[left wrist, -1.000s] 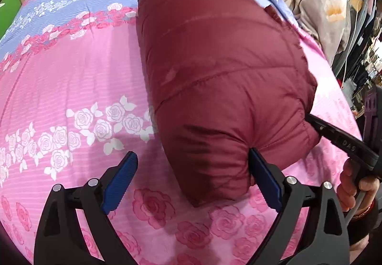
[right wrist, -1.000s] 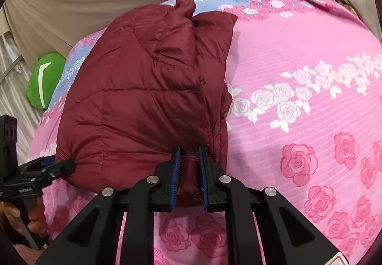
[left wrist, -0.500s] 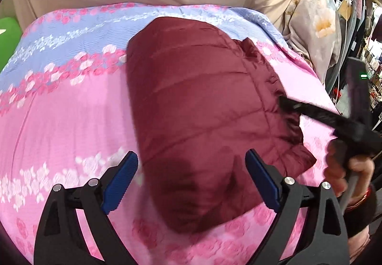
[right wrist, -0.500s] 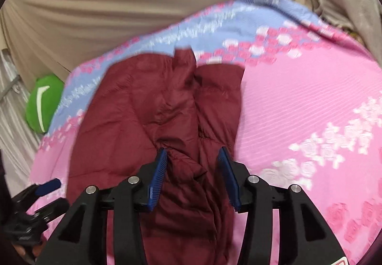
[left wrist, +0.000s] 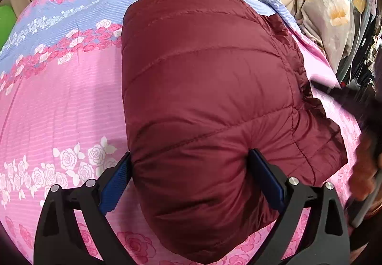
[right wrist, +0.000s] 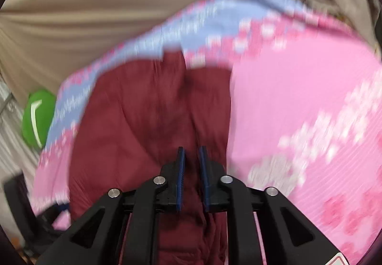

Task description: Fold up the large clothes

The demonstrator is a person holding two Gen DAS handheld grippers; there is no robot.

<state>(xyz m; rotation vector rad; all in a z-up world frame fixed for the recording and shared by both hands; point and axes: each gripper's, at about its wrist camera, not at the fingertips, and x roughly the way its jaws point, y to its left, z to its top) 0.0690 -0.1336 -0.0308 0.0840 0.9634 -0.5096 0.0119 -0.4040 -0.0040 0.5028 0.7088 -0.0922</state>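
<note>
A maroon quilted jacket (left wrist: 203, 98) lies folded into a thick bundle on a pink rose-print bedsheet (left wrist: 59, 110). My left gripper (left wrist: 192, 176) is open wide, and the bundle's near end bulges between its blue pads (left wrist: 117, 179). In the right wrist view the jacket (right wrist: 143, 122) lies below and ahead. My right gripper (right wrist: 191, 169) hovers over it with its jaws closing to a narrow gap. Maroon fabric shows in that gap, too blurred to tell whether it is pinched. In the left wrist view the right gripper (left wrist: 346, 100) is a dark blur at the jacket's right edge, with a hand (left wrist: 365, 169) behind it.
A beige curtain (right wrist: 119, 2) hangs behind the bed. A green object (right wrist: 38, 117) sits past the sheet's far left corner. Floral fabric (left wrist: 329, 14) and dark clutter stand off the bed's right side. The sheet (right wrist: 298, 86) right of the jacket is bare.
The left gripper moved in, so the jacket's near end now sits between its fingers. The right jaws opened off the jacket's fabric, then narrowed again, and the right gripper rose.
</note>
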